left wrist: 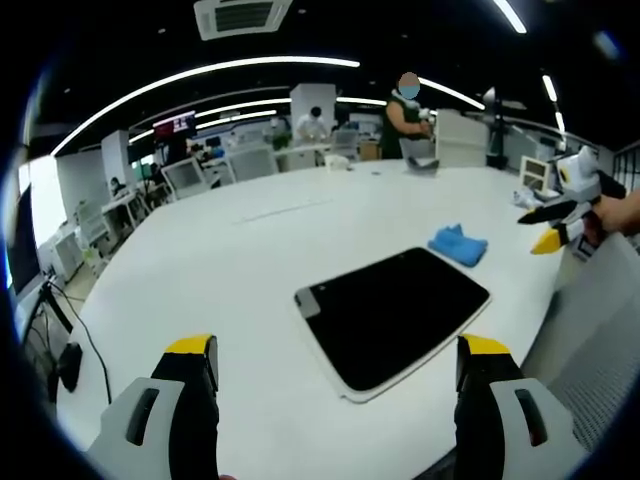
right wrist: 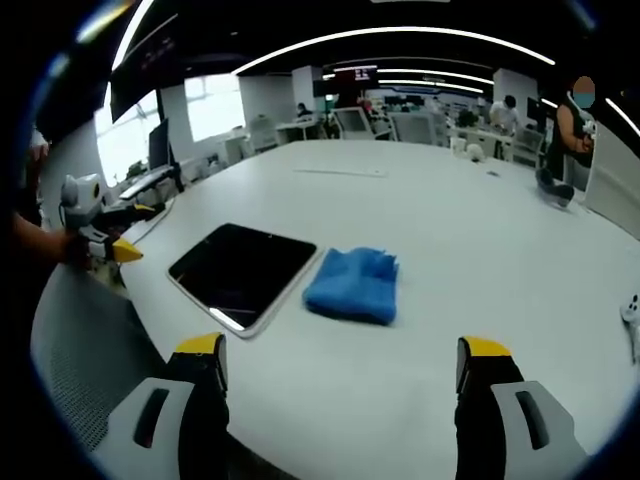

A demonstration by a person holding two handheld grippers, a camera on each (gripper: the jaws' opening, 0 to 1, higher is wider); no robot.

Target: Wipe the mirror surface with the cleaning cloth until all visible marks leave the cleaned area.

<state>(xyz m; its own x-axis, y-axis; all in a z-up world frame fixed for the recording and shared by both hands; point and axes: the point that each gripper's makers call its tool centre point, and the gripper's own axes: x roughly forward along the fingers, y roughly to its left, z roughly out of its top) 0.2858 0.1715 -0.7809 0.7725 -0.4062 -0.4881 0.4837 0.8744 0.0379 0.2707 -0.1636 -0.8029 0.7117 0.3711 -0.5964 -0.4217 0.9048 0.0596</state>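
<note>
Both claws, left claw (left wrist: 337,372) and right claw (right wrist: 340,368), are held wide open, nothing gripped; crumpled blue cleaning cloth (right wrist: 352,283) is seen dead ahead of the right one, touching the dark rounded-rectangle mirror (right wrist: 243,272) on the white surface (right wrist: 470,230).

Dark rectangular mirror (left wrist: 392,315) flat on white tabletop (left wrist: 250,260); blue cloth (right wrist: 352,284) crumpled just beside it, not touching.

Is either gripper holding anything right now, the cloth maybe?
Nothing is held. The left gripper and right gripper are both open and empty. The blue cloth lies untouched on the table beside the dark mirror.
</note>
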